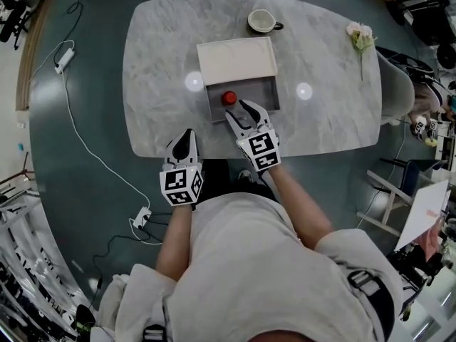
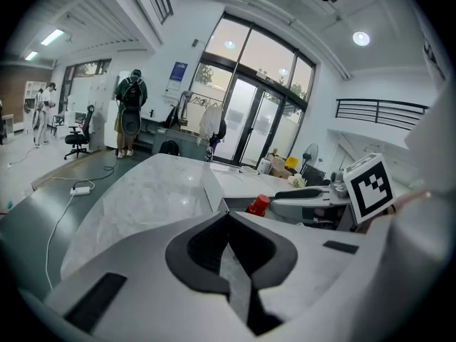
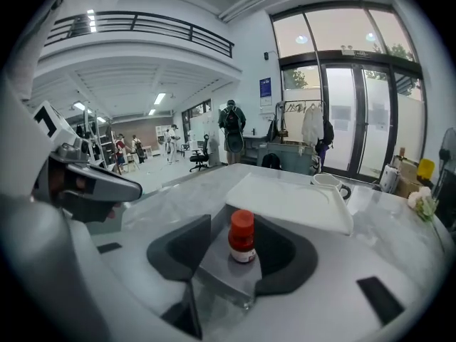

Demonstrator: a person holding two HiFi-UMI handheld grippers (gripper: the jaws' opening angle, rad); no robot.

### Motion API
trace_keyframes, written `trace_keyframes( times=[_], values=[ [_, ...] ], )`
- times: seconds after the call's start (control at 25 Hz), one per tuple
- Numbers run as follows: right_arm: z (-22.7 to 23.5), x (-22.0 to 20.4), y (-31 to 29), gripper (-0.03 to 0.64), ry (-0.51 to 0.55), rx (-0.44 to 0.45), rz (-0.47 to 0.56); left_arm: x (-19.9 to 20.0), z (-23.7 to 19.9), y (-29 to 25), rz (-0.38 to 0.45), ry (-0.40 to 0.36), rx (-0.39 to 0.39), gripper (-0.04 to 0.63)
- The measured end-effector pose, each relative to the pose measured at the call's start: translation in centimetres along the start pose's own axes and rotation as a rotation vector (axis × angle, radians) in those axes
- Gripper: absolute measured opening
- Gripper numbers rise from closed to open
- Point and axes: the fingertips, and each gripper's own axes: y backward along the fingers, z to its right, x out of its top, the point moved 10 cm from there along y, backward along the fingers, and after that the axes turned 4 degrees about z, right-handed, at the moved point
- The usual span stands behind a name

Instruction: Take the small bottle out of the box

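- Right tool (image 3: pixel 234 261): jaws wide apart and gripping nothing. The bottle (image 3: pixel 241 237) lines up with the gap, but neither pad presses on it.
- In the head view the right tool (image 1: pixel 239 110) has its tips over the near part of the box (image 1: pixel 262 95). They are just beside the bottle (image 1: pixel 229 97), and I can't see any contact.
- Left tool (image 2: pixel 229 258): jaws together and empty. In the head view the left tool (image 1: pixel 187 134) hangs at the near edge of the surface (image 1: pixel 160 63), apart from the box, with no part in the grab.
- Bottle: red cap, upright, standing on the box floor toward its near-left part. It's still inside.
- Box: open, with the white lid (image 1: pixel 236 61) lying back on the far side. Nothing else shows inside it.
- Progress, my read: access is done and the approach is about done. The grip hasn't been made and the bottle isn't out.
- Left to do, 3 steps: close the right tool on the bottle, lift it clear of the box walls, set it on the surface.
- Further out: 1 cup (image 1: pixel 262 21) beyond the lid and 1 flower (image 1: pixel 361 38) at the far right of the surface. Both are well apart from the work.
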Motion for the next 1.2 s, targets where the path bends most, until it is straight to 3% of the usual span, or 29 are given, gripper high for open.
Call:
trace_keyframes(
  times=[0.68, 0.8, 1.2],
  values=[
    [0.7, -0.4, -5.4, 0.193, 0.001, -0.109, -0.108, 1.9, -3.9, -3.4, -0.053, -0.011, -0.074, 0.023],
    [0.6, 0.1, -5.7, 0.166, 0.016, -0.109, -0.094, 2.4, -4.1, -3.9, -0.052, -0.023, -0.086, 0.023],
    [2.1, 2.1, -3.2, 0.163, 0.0, -0.104, -0.011, 4.9, -1.5, -4.6, -0.024, -0.052, -0.099, 0.023]
  ],
)
